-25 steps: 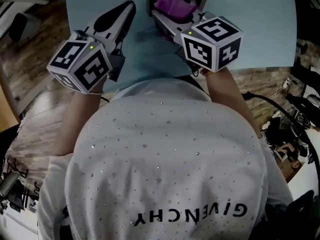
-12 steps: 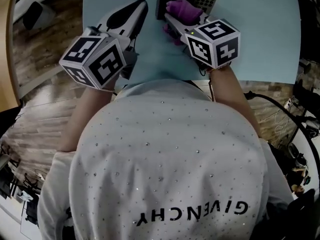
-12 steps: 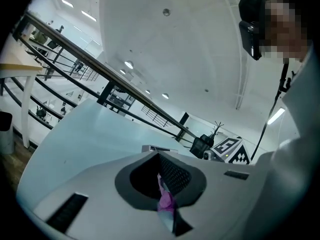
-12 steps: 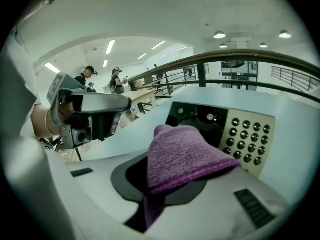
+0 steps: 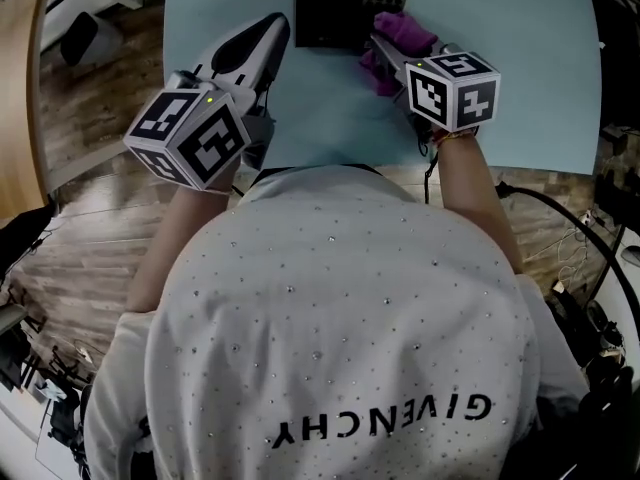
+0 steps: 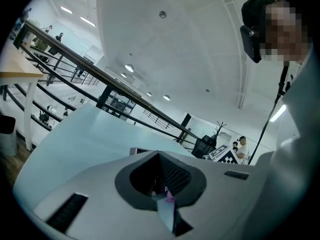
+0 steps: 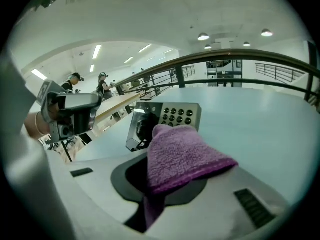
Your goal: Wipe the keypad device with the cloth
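- Right hand-held gripper (image 5: 383, 50) was clamped on the purple terry cloth (image 5: 402, 30).
- Cloth had slid from screen side to button side of the dark grey keypad device (image 5: 335, 8), at the pale blue bench's (image 5: 520, 68) far edge.
- Left hand-held gripper (image 5: 262, 38) was closed, empty, near the device.
- Wipe judged mid-pass.

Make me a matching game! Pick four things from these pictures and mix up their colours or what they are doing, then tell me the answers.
Things:
1. cloth
2. keypad device
3. table
4. left gripper

Descriptions:
A. light blue
B. purple
C. jaws together, holding nothing
D. dark, with round buttons

Right pairs: 1-B, 2-D, 3-A, 4-C.
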